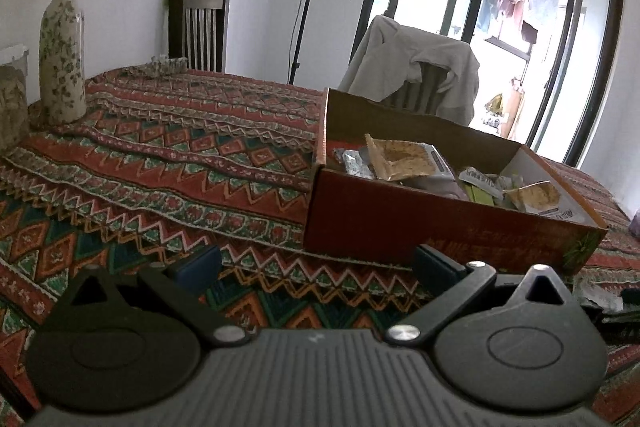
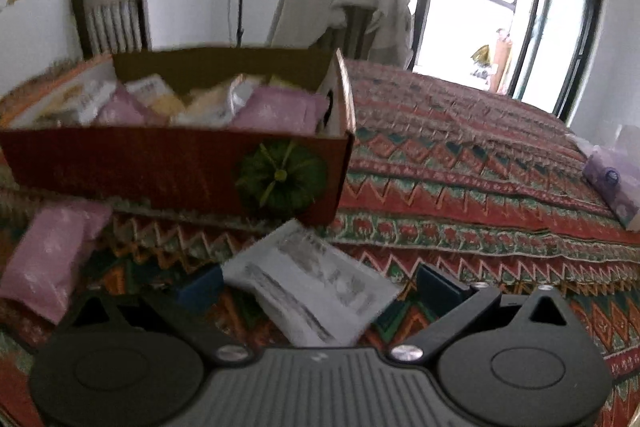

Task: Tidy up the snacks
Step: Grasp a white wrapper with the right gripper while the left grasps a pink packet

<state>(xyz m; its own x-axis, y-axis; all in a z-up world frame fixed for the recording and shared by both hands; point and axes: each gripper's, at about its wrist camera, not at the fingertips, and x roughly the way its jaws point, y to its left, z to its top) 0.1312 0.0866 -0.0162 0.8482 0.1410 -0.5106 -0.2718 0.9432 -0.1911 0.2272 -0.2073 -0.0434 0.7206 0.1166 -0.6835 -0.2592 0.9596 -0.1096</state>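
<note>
A red cardboard box (image 1: 400, 223) stands on the patterned tablecloth (image 1: 168, 155), filled with several snack packets (image 1: 400, 159). My left gripper (image 1: 316, 267) hovers open in front of the box's near wall, with nothing between its fingers. In the right wrist view the same box (image 2: 120, 167) shows a green pumpkin picture and holds pink and yellow packets (image 2: 276, 111). A white-grey packet (image 2: 316, 279) lies on the cloth between the spread fingers of my right gripper (image 2: 320, 285), which is open. A pink packet (image 2: 48, 255) lies on the cloth at the left, in front of the box.
A floral vase (image 1: 62, 55) with yellow twigs stands at the far left. Two chairs (image 1: 198, 27) line the table's far side, one draped with a grey garment (image 1: 420, 67). A purple tissue pack (image 2: 612, 183) sits at the right edge. Glass doors are behind.
</note>
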